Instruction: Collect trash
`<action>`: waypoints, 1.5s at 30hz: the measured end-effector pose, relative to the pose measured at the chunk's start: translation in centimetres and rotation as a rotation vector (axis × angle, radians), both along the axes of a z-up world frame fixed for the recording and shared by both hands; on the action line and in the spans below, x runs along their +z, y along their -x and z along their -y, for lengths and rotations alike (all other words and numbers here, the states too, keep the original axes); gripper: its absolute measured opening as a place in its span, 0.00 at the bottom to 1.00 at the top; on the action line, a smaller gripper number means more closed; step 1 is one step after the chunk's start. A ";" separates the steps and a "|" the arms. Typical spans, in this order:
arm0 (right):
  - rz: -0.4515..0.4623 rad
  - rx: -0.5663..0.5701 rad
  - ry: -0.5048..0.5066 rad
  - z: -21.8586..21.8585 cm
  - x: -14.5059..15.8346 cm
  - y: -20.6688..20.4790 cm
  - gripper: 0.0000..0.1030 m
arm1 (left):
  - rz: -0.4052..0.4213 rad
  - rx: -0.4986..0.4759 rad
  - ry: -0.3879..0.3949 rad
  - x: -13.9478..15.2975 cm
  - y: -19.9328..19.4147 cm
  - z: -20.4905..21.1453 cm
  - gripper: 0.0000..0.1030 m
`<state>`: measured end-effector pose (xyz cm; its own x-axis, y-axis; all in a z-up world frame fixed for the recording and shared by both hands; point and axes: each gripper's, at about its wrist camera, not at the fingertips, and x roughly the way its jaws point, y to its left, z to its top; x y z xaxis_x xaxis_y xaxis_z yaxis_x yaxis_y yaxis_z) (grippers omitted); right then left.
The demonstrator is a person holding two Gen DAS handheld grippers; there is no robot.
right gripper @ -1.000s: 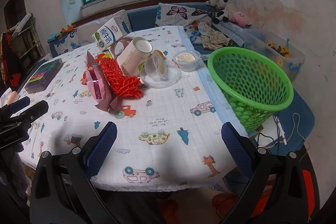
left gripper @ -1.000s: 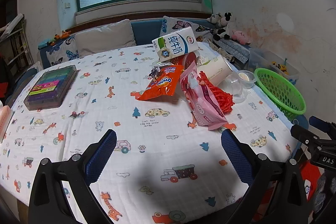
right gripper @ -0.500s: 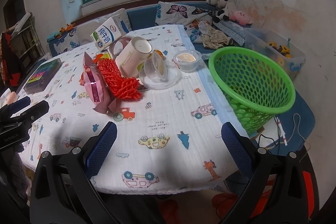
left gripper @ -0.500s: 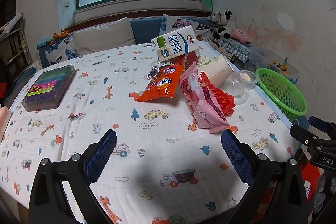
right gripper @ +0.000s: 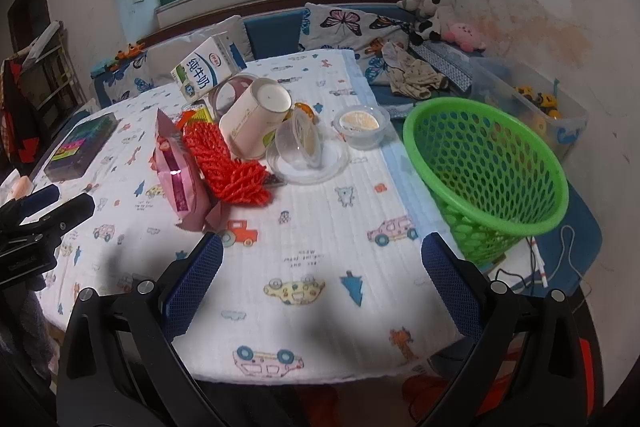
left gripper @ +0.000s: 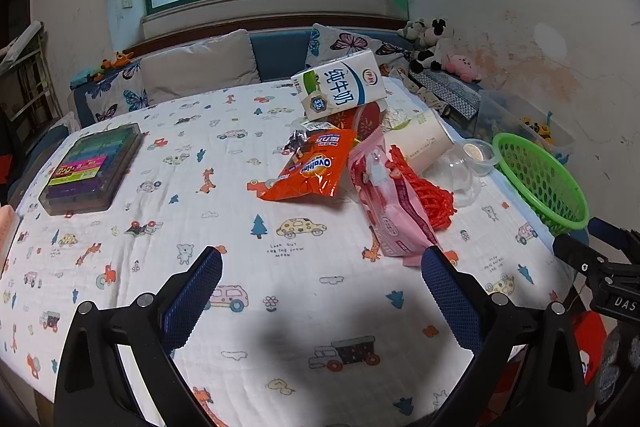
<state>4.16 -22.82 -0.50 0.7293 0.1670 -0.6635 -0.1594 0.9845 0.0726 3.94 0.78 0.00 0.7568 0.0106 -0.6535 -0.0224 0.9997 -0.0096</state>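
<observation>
A pile of trash lies on the table: a milk carton (left gripper: 340, 89), an orange snack bag (left gripper: 310, 167), a pink wrapper (left gripper: 386, 199), a red mesh net (right gripper: 230, 167), a paper cup (right gripper: 256, 121) on its side and clear plastic tubs (right gripper: 306, 147). A green basket (right gripper: 486, 167) stands at the table's right edge. My left gripper (left gripper: 320, 291) is open and empty, above the cloth in front of the pile. My right gripper (right gripper: 322, 275) is open and empty, near the front edge, left of the basket.
A flat box of coloured pens (left gripper: 94, 167) lies at the table's far left. A cushioned bench with soft toys (right gripper: 432, 7) runs behind. A clear bin of toys (right gripper: 536, 107) sits by the right wall. Cables lie on the floor (right gripper: 560, 259).
Both grippers have shifted slightly; the views have drifted a little. Both stay open and nothing on the table has moved.
</observation>
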 end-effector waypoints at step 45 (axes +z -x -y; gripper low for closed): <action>-0.019 0.148 -0.002 0.7 -0.2 -7.4 0.96 | -0.239 -0.136 0.295 -4.9 -11.1 2.2 0.45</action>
